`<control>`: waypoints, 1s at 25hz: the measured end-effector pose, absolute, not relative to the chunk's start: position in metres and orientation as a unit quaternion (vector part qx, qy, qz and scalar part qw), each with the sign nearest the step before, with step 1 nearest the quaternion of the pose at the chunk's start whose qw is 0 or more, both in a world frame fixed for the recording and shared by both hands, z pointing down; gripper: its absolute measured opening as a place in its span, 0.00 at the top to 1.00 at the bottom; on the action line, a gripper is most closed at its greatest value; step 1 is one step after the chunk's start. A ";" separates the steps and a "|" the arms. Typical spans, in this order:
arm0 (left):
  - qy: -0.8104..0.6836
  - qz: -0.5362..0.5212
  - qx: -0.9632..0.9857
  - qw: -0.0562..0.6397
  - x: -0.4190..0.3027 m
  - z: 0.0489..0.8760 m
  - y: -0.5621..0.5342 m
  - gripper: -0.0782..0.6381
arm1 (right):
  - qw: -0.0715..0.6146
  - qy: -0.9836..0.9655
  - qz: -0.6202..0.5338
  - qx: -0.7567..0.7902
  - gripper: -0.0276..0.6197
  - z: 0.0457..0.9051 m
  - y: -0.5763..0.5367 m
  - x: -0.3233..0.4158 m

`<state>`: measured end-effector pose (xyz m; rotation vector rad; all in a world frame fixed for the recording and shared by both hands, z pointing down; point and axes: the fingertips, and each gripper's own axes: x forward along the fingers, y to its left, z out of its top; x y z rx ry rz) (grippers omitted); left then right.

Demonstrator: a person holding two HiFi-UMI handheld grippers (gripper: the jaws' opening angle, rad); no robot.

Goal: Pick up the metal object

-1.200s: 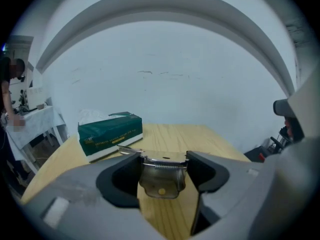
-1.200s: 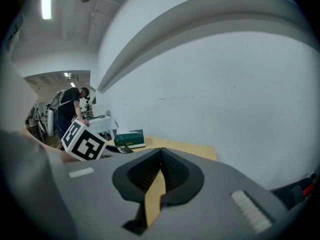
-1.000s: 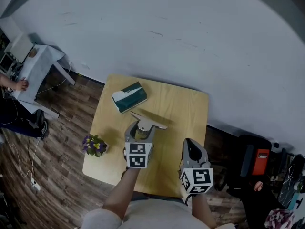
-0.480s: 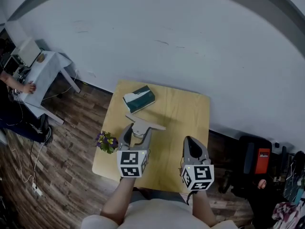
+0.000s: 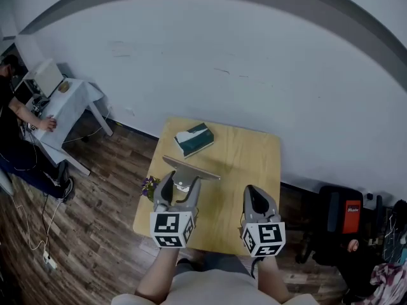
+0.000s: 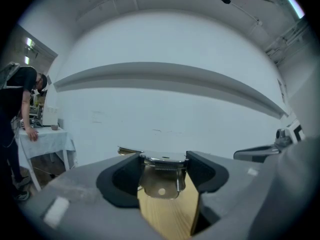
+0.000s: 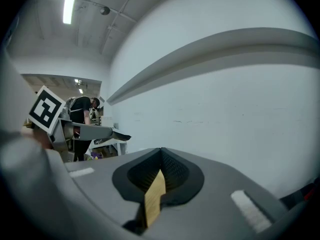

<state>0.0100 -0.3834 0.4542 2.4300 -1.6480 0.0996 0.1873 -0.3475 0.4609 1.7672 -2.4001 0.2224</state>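
The metal object (image 5: 189,169), a shiny press with a long flat lever, hangs above the wooden table (image 5: 245,154). My left gripper (image 5: 179,184) is shut on it. In the left gripper view its steel body (image 6: 161,181) sits squeezed between both black pads, with the table top showing below. My right gripper (image 5: 256,199) is held beside it on the right, over the table's near edge. In the right gripper view its jaws (image 7: 161,159) meet at the tips and hold nothing. The lever (image 7: 97,132) shows at that view's left.
A teal tissue box (image 5: 194,139) lies at the table's far left. A small pot of purple flowers (image 5: 150,185) stands at its left edge. On the left a person (image 5: 16,116) leans over a white side table (image 5: 67,100). A black chair (image 5: 336,224) is on the right.
My left gripper has come up and toward me with the metal object in it. The camera has tilted, so the table sits farther off. The right gripper has barely moved.
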 end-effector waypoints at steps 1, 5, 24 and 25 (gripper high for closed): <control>-0.558 0.029 0.823 0.099 0.006 0.449 -0.380 0.48 | 0.074 -0.801 0.071 0.590 0.95 0.458 -0.344 0.185; -0.563 0.024 0.823 0.078 -0.008 0.435 -0.366 0.48 | 0.058 -0.805 0.058 0.588 0.95 0.442 -0.330 0.173; -0.582 -0.010 0.813 0.033 -0.077 0.392 -0.294 0.48 | 0.022 -0.798 -0.007 0.602 0.95 0.384 -0.262 0.140; -0.583 -0.012 0.811 0.032 -0.081 0.391 -0.291 0.48 | 0.021 -0.798 -0.010 0.602 0.95 0.382 -0.258 0.138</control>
